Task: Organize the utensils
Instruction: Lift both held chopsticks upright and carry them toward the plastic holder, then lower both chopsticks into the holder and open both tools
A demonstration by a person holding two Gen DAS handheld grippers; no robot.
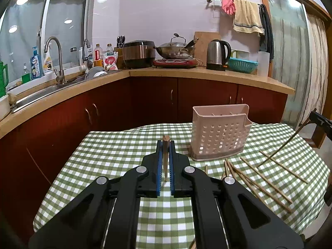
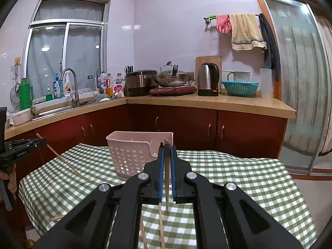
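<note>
My left gripper is shut on a light wooden chopstick that stands upright between its blue pads, above the green checked table. The pink perforated holder stands just ahead to the right. Several wooden chopsticks lie loose on the cloth at right. My right gripper is shut on a dark grey chopstick, right in front of the holder. In the right wrist view the left gripper shows at the left with its chopstick slanting down. The right gripper shows at the far right of the left wrist view.
Two loose chopsticks lie on the cloth under my right gripper. Behind the table runs a red-fronted kitchen counter with a sink, kettle and wok. A glass sliding door is at the right.
</note>
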